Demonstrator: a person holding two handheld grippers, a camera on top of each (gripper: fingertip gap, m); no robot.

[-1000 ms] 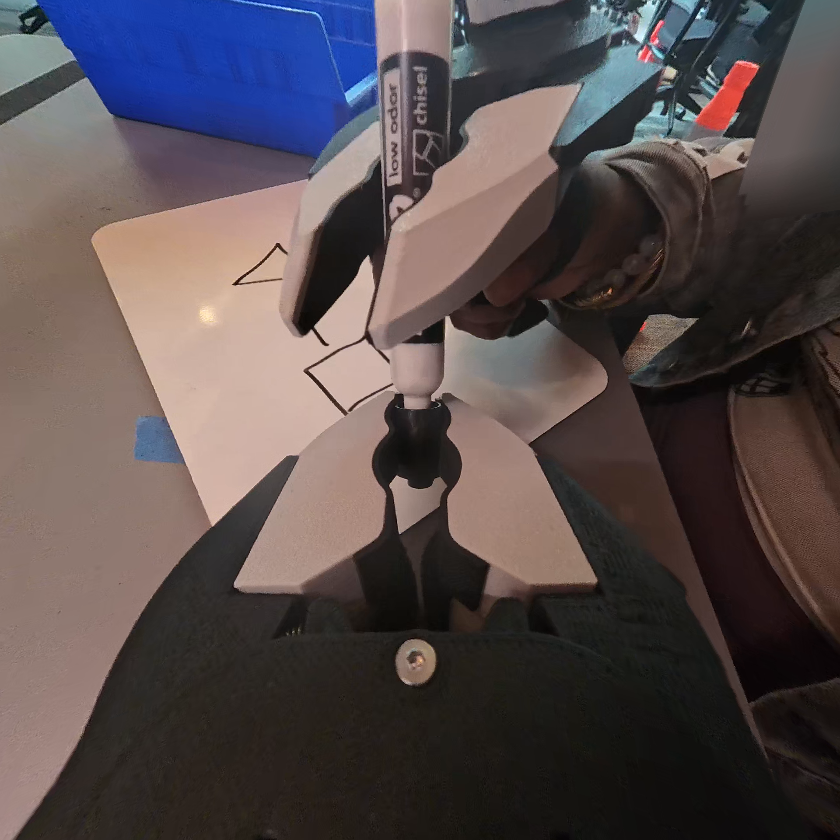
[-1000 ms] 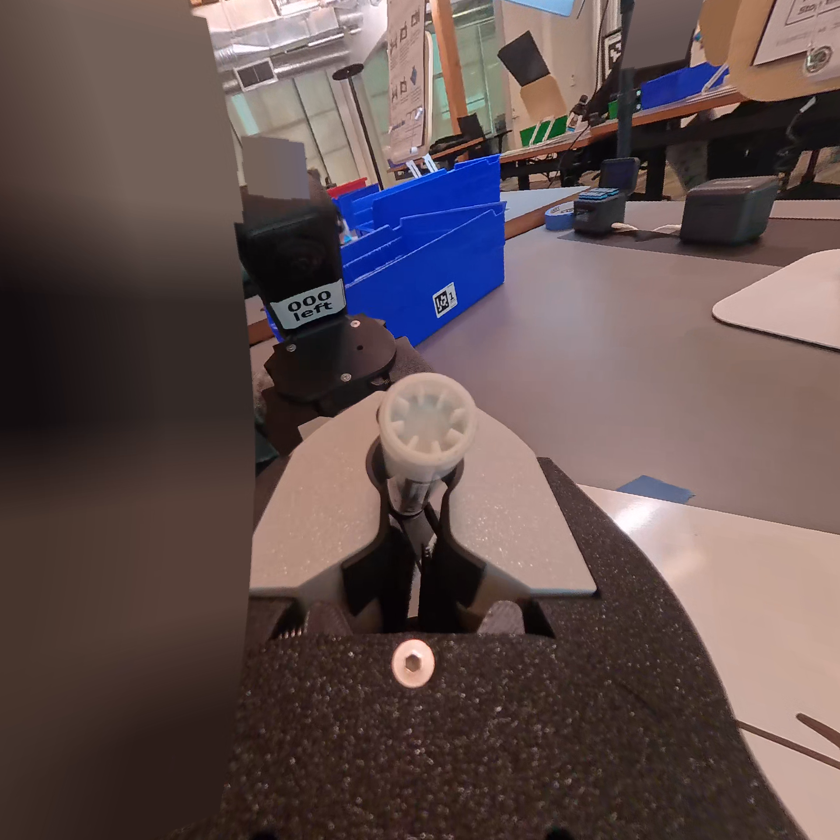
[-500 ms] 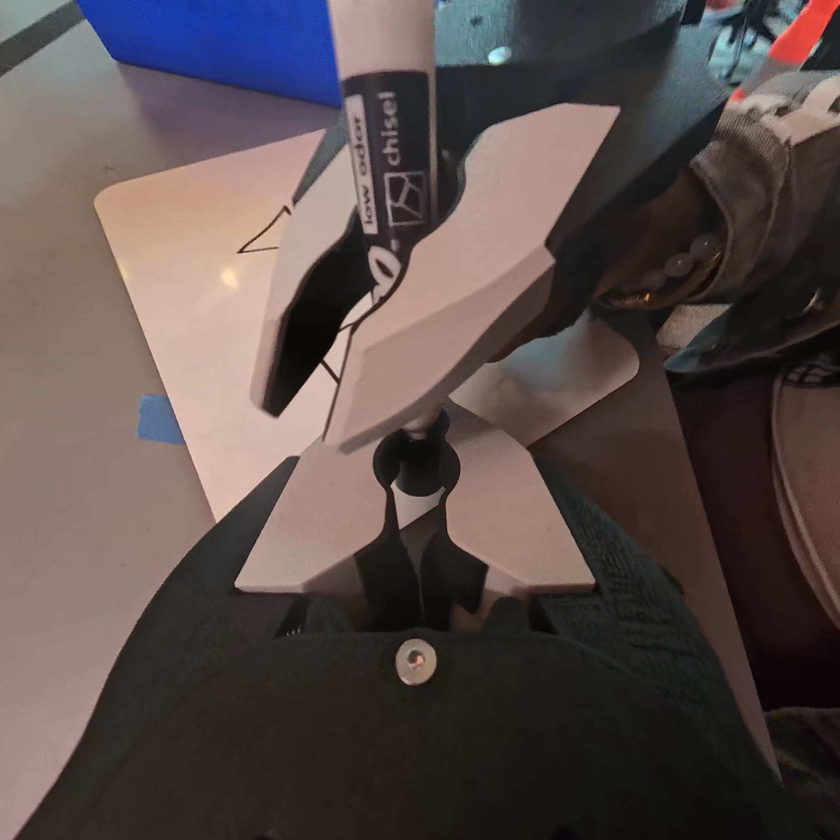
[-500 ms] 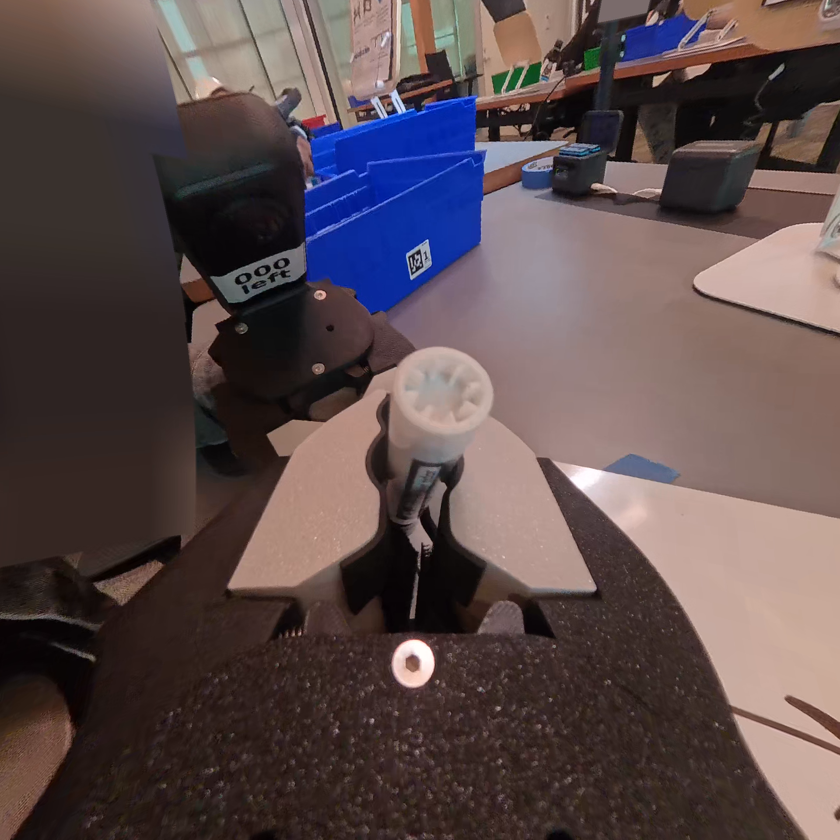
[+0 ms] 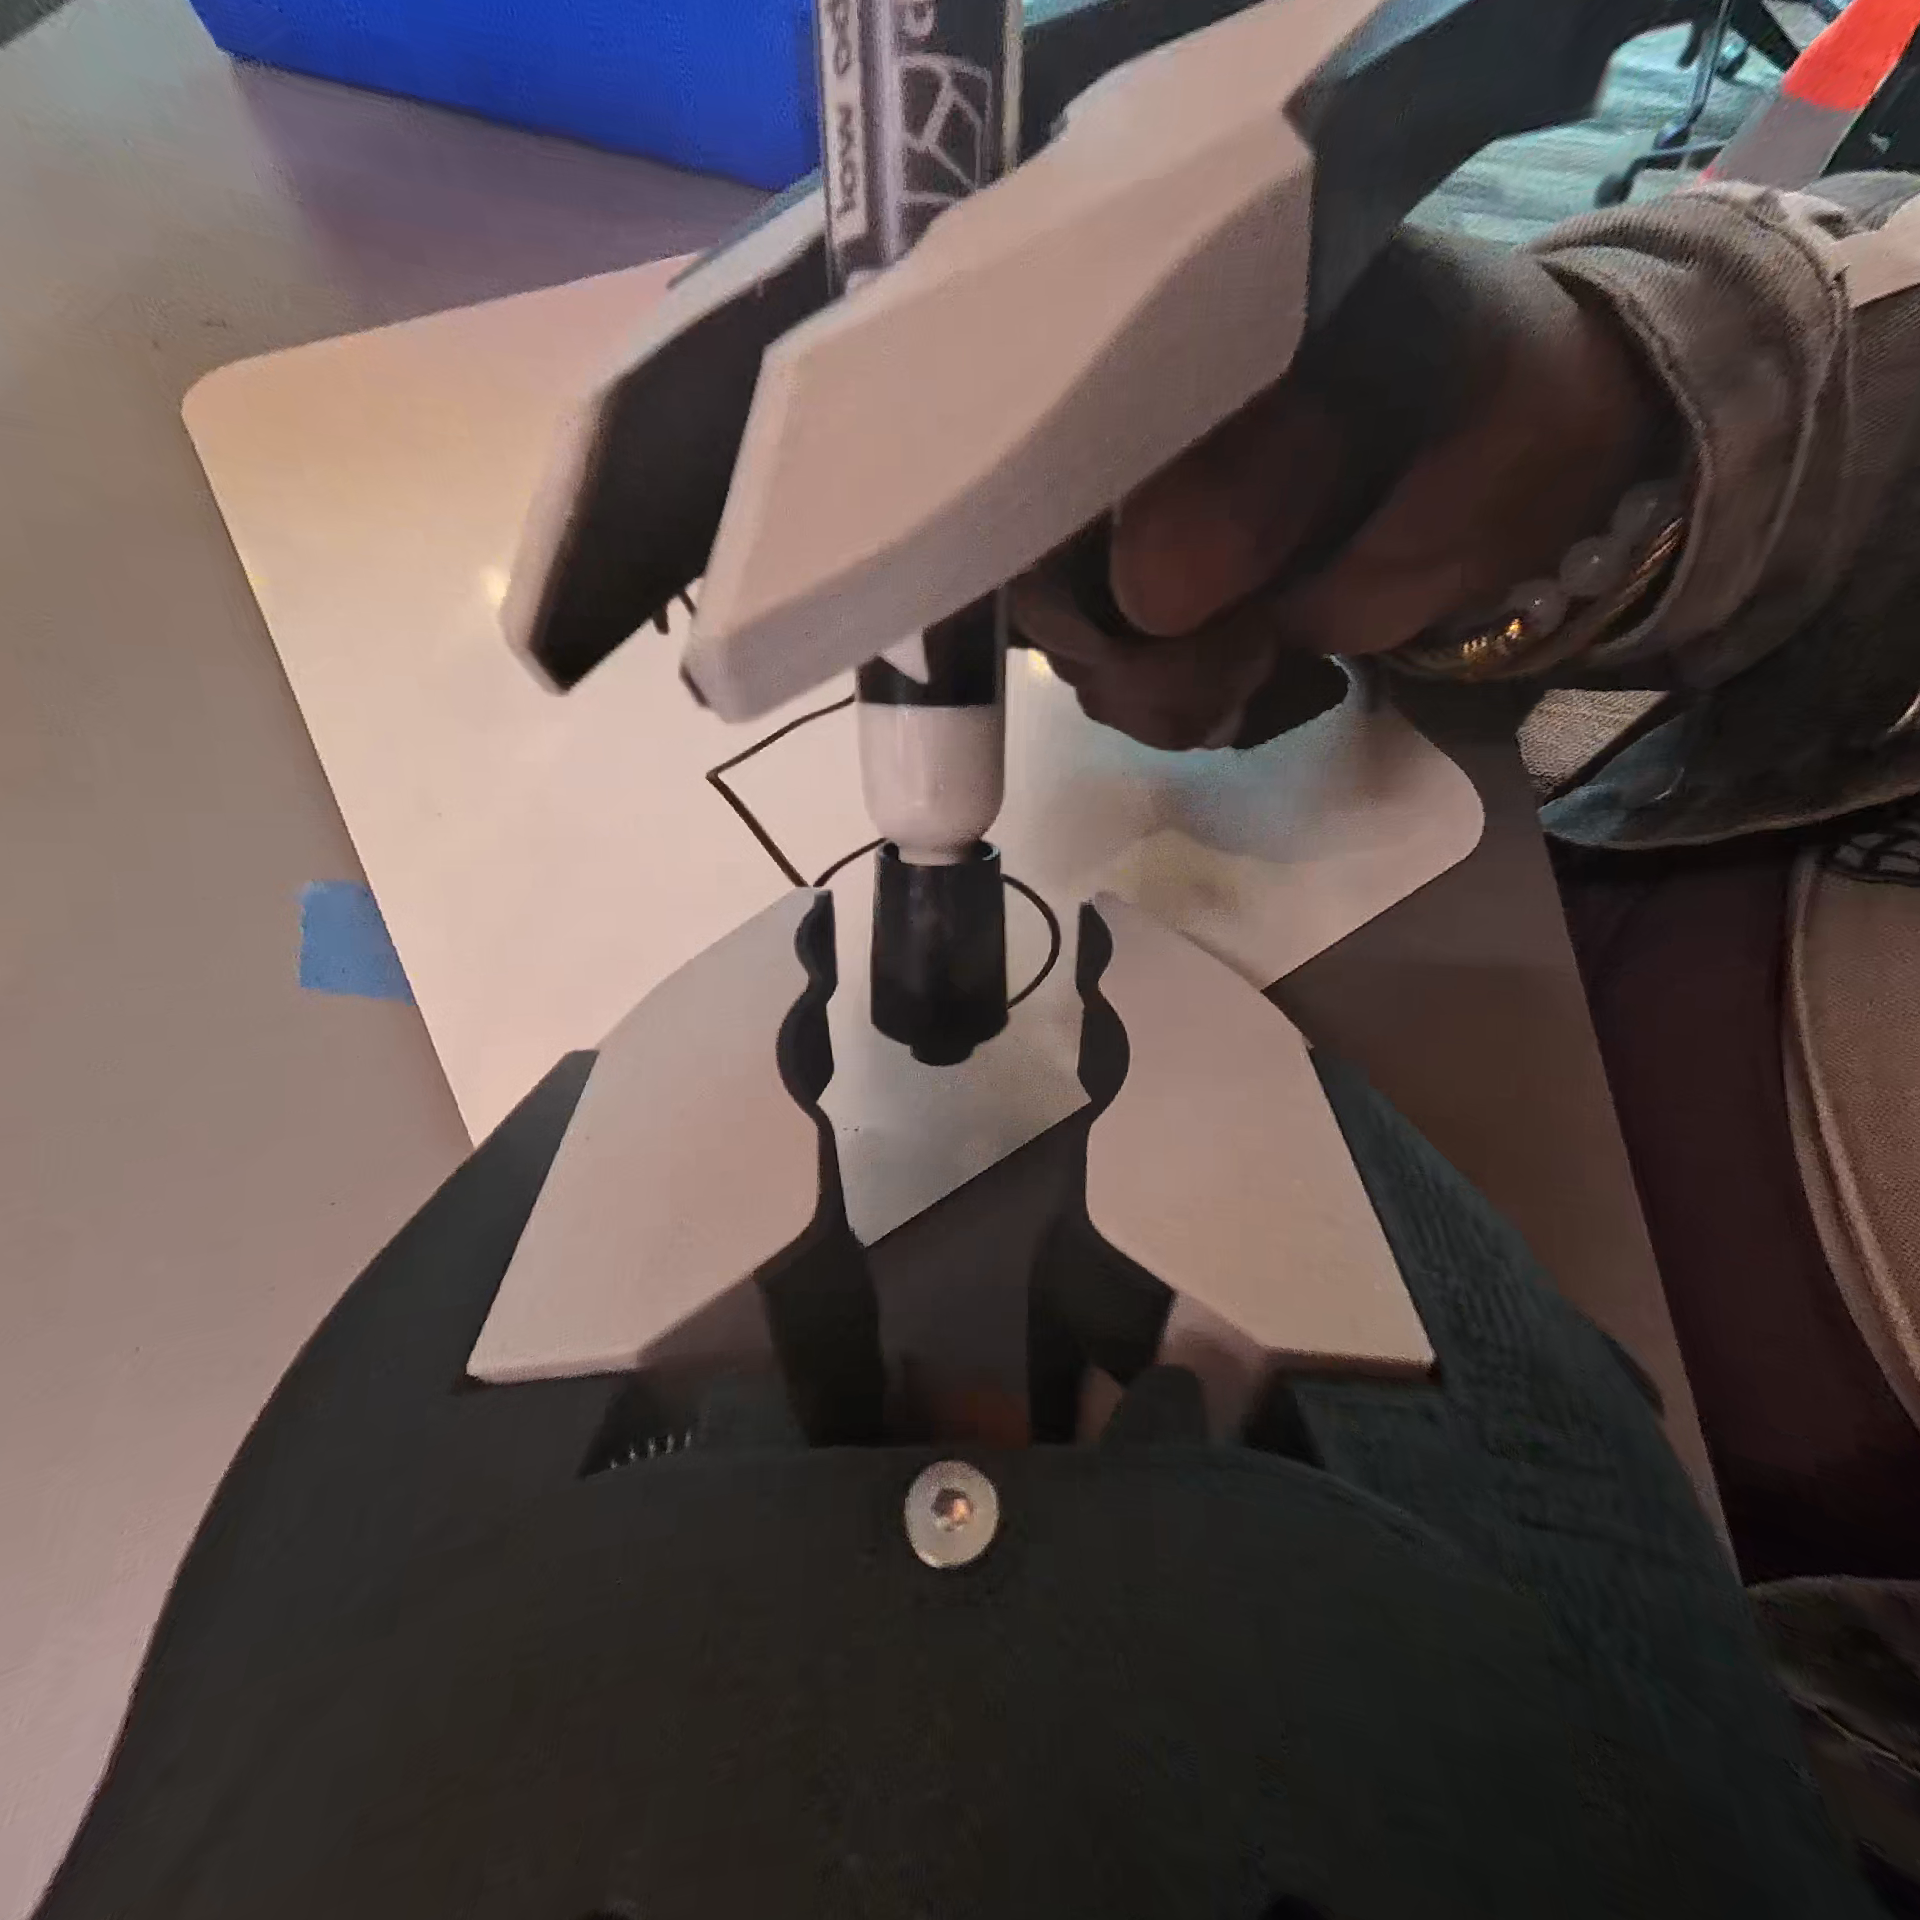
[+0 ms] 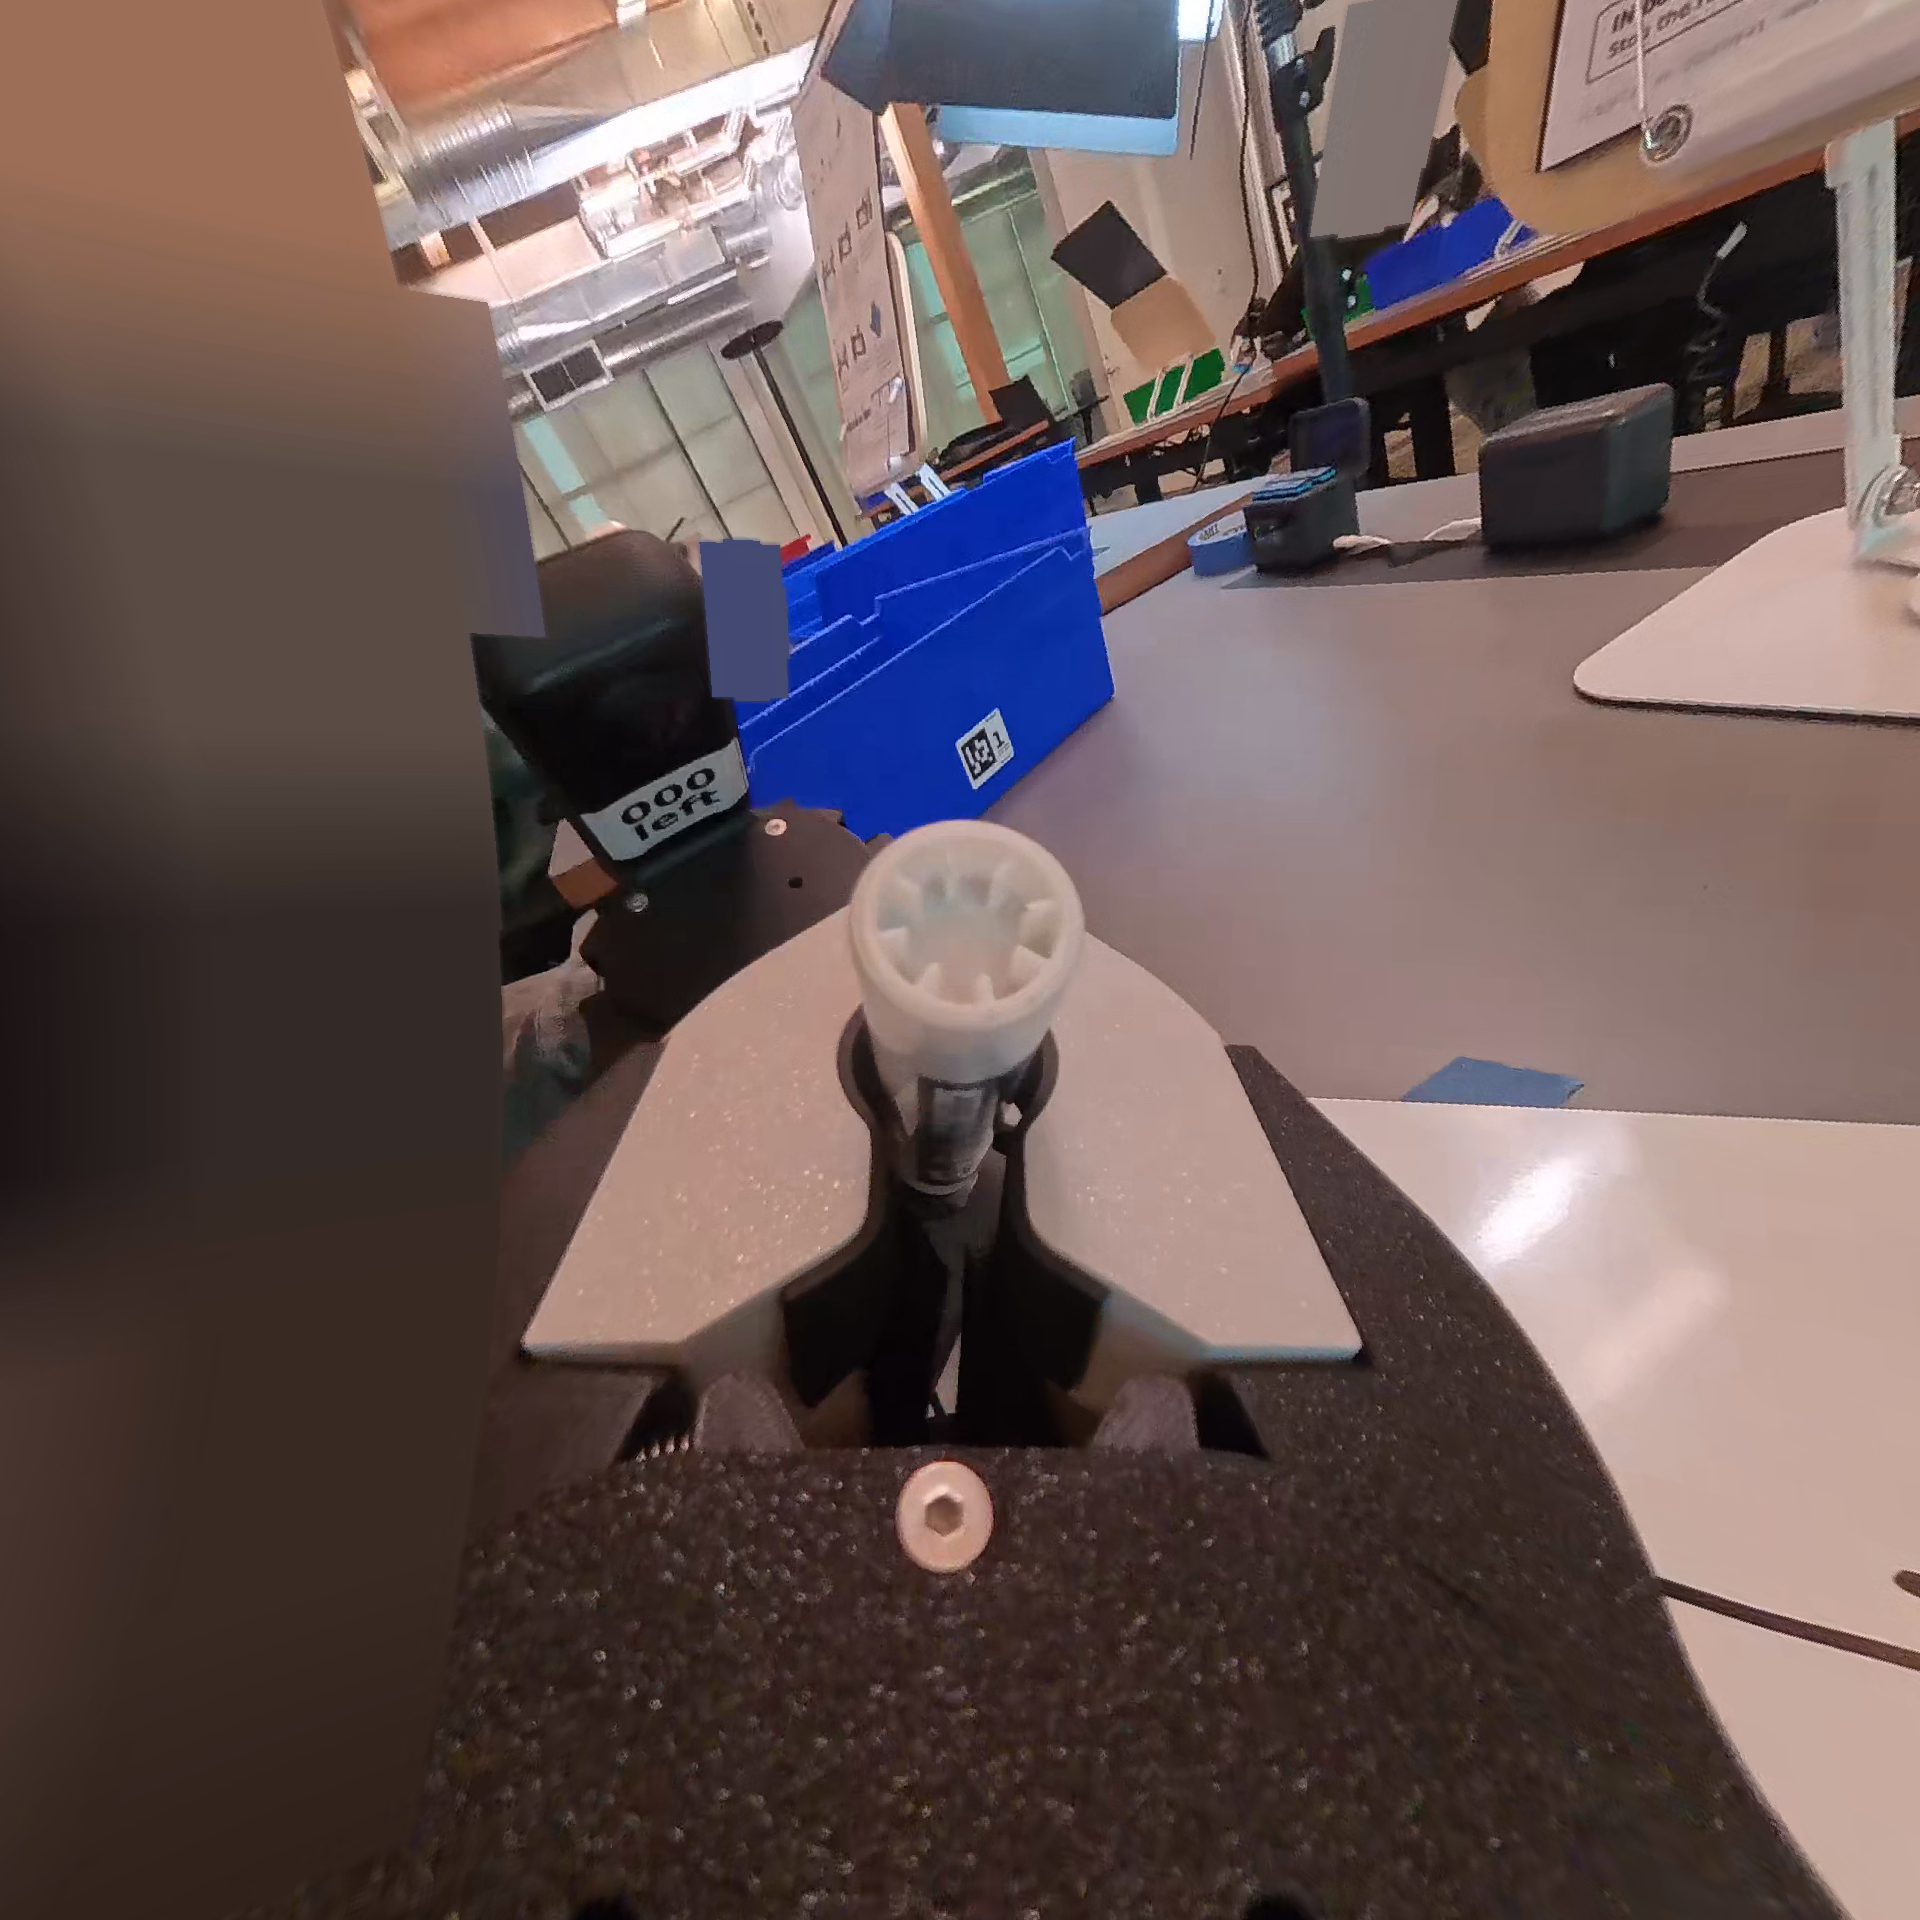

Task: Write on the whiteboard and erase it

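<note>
Two tools meeting over the flat white whiteboard (image 5: 436, 582) on the grey counter (image 5: 125, 727): right tool (image 5: 623, 665) clamped on the white-barrelled marker (image 5: 925, 769), nib entering the black plastic cap (image 5: 935, 956) standing untouched between the left tool (image 5: 951, 977)'s parted fingers; capping apparently underway, next likely seating the cap, then erasing.

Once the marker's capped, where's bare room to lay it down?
Bare grey table left of the whiteboard, between the blue bin and blue tape. The whiteboard's middle is crowded: both grippers, marker, cap, drawn lines.
</note>
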